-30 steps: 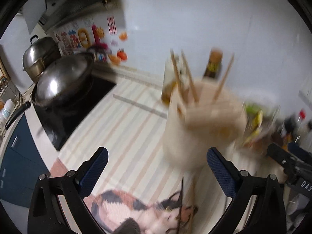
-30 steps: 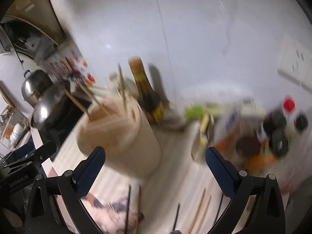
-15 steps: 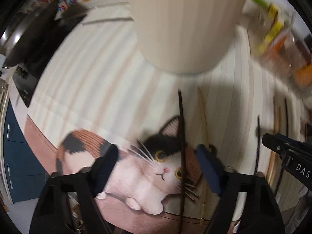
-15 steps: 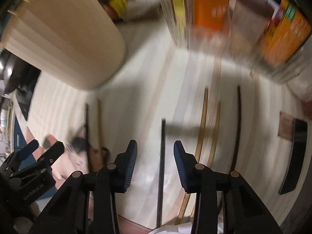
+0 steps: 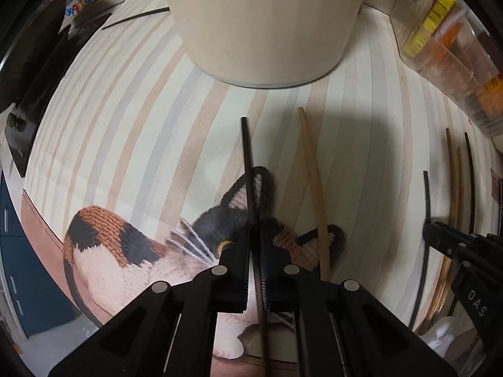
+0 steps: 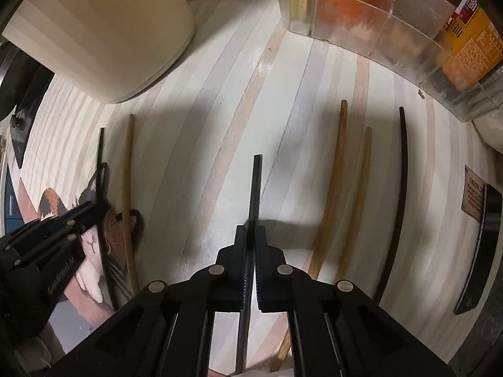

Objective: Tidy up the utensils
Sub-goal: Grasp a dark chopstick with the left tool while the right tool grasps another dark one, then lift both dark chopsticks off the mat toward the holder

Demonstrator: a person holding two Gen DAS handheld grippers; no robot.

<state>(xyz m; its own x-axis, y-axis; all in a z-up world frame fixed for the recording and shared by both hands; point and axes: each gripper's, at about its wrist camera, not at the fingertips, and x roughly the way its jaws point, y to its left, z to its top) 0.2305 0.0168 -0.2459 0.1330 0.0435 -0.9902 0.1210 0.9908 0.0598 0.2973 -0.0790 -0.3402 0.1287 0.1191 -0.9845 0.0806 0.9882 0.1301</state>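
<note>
My left gripper [image 5: 255,235] points down at the striped mat, its jaws just closing tight on a black chopstick [image 5: 248,169] that lies over the printed cat. A pale wooden chopstick [image 5: 314,188] lies just to its right. My right gripper [image 6: 250,232] is likewise closing, its pads pressed on another black chopstick [image 6: 255,188]. Right of it lie two brown chopsticks [image 6: 334,182] and a further black one [image 6: 401,188]. The cream utensil holder [image 5: 267,25] stands close ahead of both grippers; its top is out of view.
A clear plastic organiser [image 6: 377,40] with sauce bottles stands at the back right. A black flat object [image 6: 485,242] lies at the right edge. The black cooktop [image 5: 19,132] borders the mat on the left. Each gripper shows in the other's view, close alongside.
Both grippers dropped from above the holder down to the mat. Their wide jaws came together, each on a black chopstick.
</note>
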